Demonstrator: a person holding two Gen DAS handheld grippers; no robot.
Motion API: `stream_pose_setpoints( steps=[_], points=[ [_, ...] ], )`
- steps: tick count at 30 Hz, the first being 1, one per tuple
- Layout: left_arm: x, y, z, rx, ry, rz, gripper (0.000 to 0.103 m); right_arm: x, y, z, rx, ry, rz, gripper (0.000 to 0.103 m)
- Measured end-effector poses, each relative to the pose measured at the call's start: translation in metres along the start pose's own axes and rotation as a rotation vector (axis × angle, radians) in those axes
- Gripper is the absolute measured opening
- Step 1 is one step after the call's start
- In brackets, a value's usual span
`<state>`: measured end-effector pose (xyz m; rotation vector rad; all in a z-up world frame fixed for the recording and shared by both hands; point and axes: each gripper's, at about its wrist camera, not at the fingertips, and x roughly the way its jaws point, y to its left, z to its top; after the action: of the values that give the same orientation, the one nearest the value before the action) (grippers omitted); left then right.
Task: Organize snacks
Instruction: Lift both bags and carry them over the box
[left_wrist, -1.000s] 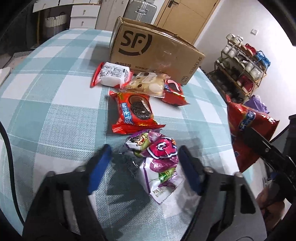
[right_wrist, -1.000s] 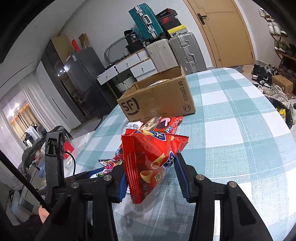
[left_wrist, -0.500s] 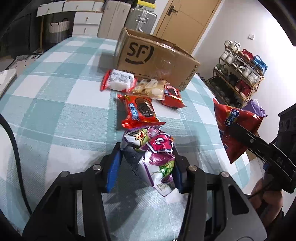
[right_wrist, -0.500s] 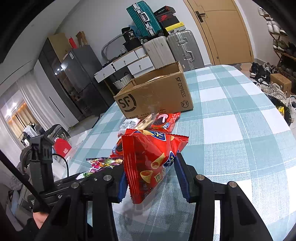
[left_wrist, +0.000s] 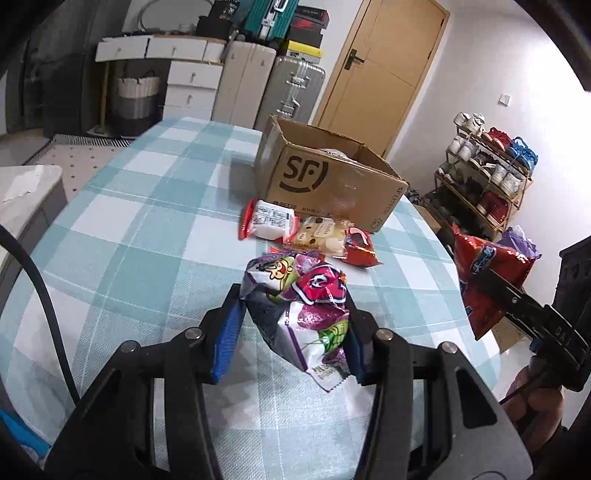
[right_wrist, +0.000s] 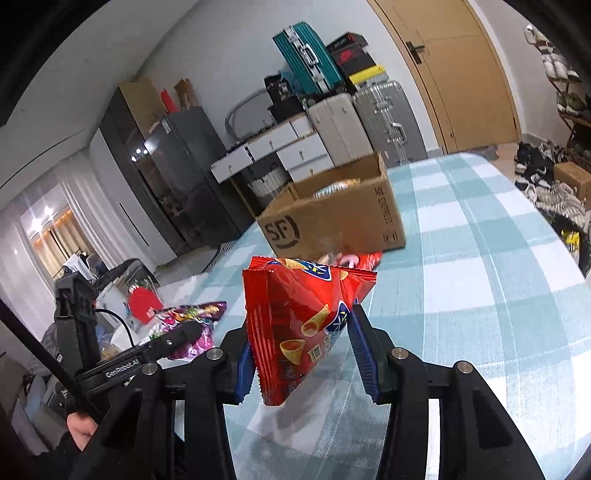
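Observation:
My left gripper (left_wrist: 291, 325) is shut on a purple and white snack bag (left_wrist: 303, 306) and holds it above the checked table (left_wrist: 140, 258); it also shows in the right wrist view (right_wrist: 192, 321). My right gripper (right_wrist: 303, 347) is shut on a red corn-snack bag (right_wrist: 299, 325), lifted off the table; that bag also shows in the left wrist view (left_wrist: 487, 273). An open SF cardboard box (left_wrist: 325, 181) stands at the far side of the table (right_wrist: 332, 221). A red and white packet (left_wrist: 269, 221), a beige cookie packet (left_wrist: 321, 234) and a red packet (left_wrist: 360, 251) lie before the box.
Suitcases (left_wrist: 273, 85) and white drawers (left_wrist: 188, 81) stand behind the table. A shoe rack (left_wrist: 487, 177) is at the right, beyond the table's edge. A dark cabinet (right_wrist: 173, 184) stands at the left in the right wrist view.
My left gripper closed on the purple bag and lifted it off the table toward the box. The red bag in my right gripper rose a little.

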<state>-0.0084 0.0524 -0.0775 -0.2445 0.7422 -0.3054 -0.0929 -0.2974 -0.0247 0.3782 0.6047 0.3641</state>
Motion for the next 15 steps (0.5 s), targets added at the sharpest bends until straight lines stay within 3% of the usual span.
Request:
stream_pose_setpoints(
  steps=[8, 15],
  points=[
    [0.001, -0.007, 0.040, 0.038, -0.005, -0.012, 0.046, -0.003, 0.012, 0.020, -0.032, -0.011, 0.032, 0.046],
    [-0.008, -0.024, 0.092, 0.108, -0.031, 0.003, 0.046, -0.010, 0.027, 0.069, -0.052, -0.055, 0.077, 0.046]
  ],
)
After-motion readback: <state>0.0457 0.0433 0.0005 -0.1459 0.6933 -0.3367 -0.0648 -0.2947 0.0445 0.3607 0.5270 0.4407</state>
